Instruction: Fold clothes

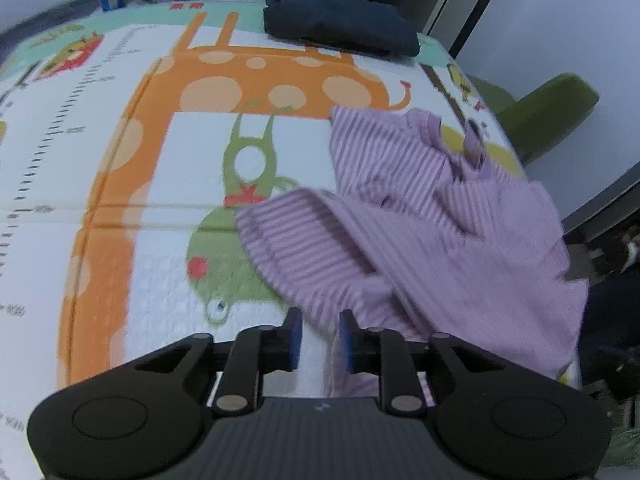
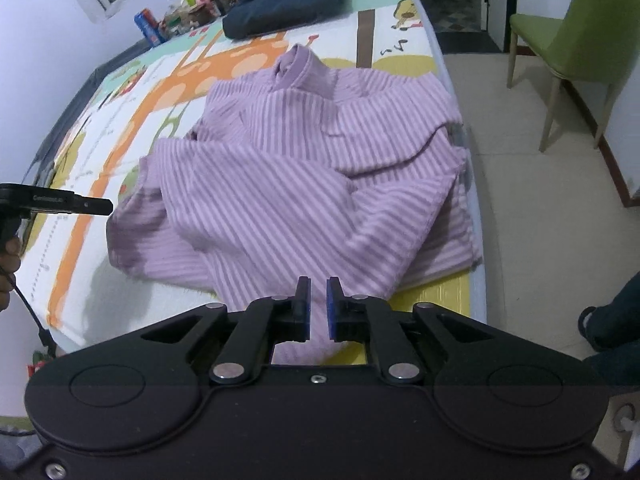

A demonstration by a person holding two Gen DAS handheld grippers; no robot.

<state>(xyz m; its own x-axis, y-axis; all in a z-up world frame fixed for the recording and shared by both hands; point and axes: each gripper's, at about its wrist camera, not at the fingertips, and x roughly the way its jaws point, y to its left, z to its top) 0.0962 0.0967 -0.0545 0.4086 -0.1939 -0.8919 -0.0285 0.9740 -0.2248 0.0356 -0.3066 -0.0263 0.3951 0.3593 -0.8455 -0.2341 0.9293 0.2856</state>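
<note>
Fingers: left gripper (image 1: 319,338) part open, empty; right gripper (image 2: 318,308) barely parted over fabric, grip unclear. Cartoon giraffe play mat (image 1: 160,128) covers the table; green chair (image 2: 576,40) beside. Far-edge clutter blurred. Crumpled purple striped turtleneck (image 2: 304,168) overhangs the mat's right edge.
</note>
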